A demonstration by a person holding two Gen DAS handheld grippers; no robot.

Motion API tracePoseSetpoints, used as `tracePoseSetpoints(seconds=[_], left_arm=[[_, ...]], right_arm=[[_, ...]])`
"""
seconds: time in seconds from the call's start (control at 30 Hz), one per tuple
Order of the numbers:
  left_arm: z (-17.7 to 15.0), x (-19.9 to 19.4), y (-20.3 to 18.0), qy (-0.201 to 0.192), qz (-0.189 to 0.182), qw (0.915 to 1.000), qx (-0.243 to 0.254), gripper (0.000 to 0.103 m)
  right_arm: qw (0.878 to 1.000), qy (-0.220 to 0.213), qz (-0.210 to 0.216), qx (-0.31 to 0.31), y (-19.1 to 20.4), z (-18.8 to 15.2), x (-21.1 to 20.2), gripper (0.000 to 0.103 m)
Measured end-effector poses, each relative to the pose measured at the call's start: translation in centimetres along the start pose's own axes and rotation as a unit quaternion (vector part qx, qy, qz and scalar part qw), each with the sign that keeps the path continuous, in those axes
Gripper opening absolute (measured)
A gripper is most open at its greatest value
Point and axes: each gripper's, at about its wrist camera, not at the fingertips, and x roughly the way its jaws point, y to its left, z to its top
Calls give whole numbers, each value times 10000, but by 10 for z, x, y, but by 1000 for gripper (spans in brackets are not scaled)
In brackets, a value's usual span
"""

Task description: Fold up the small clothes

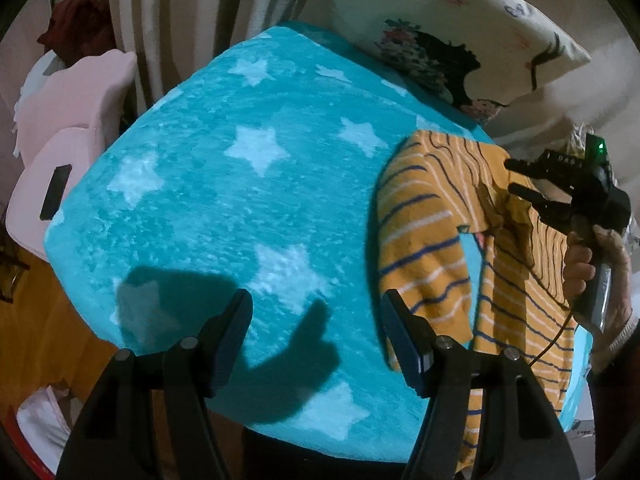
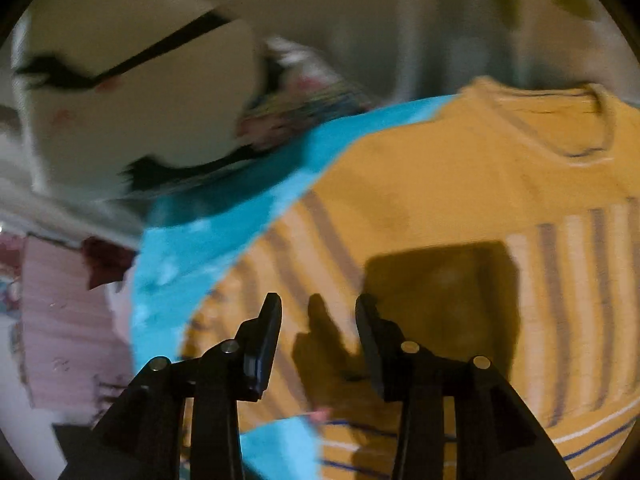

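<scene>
A small orange shirt [image 1: 432, 240] with blue and white stripes lies rumpled on the right part of a teal star-print blanket [image 1: 224, 200]. My left gripper [image 1: 316, 308] hovers open over bare blanket just left of the shirt's edge, with nothing between its fingers. A hand holds my right gripper [image 1: 512, 176] above the shirt's far right side, jaws apart. In the blurred right wrist view, the right gripper [image 2: 319, 304] stands open over the shirt [image 2: 460, 184] with no cloth between the pads. Its shadow falls on the fabric below the neckline.
A cream pillow [image 1: 460, 20] with a lash print leans at the back of the blanket. A pink chair [image 1: 76, 120] with a dark phone [image 1: 56, 192] on it stands left, by a striped curtain [image 1: 180, 8]. Wooden floor [image 1: 44, 320] lies beyond the blanket's left edge.
</scene>
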Motion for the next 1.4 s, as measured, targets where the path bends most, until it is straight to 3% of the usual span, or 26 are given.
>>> tracePoseSetpoints(seconds=[0.13, 0.33, 0.53, 0.67, 0.7, 0.73, 0.77, 0.93, 1.1, 1.23, 1.4], left_arm=[[4, 0, 9, -12, -14, 10000, -78, 66], [7, 1, 25, -10, -22, 9998, -185, 66], [12, 3, 31, 23, -89, 9997, -226, 66], [12, 3, 34, 28, -100, 9997, -202, 66], [11, 3, 35, 38, -96, 9998, -196, 66], [11, 3, 36, 52, -90, 9998, -196, 66], [10, 4, 37, 59, -84, 9998, -193, 66], [13, 7, 40, 64, -62, 9998, -186, 66], [15, 8, 25, 31, -133, 9999, -87, 66], [10, 6, 0, 5, -194, 9998, 23, 66], [0, -6, -41, -99, -81, 9995, 287, 66]], right_arm=[[9988, 168, 228, -396, 35, -12, 6, 44], [9870, 797, 490, -1310, 57, -91, -4, 55], [9742, 1133, 457, -1897, 62, -160, -4, 62], [9675, 1164, 63, -2244, 69, -181, 14, 62], [9679, 1174, 56, -2222, 69, -184, 17, 61], [9683, 1214, 87, -2179, 68, -185, 17, 40], [9693, 1245, 125, -2116, 69, -185, 17, 11], [9748, 1041, 546, -1896, 84, -174, -14, 11], [9850, 377, 798, -1486, 64, -129, -90, 11], [9935, -121, 803, -794, 4, -84, -146, 11], [9978, -572, -82, -327, -101, -37, -195, 11]])
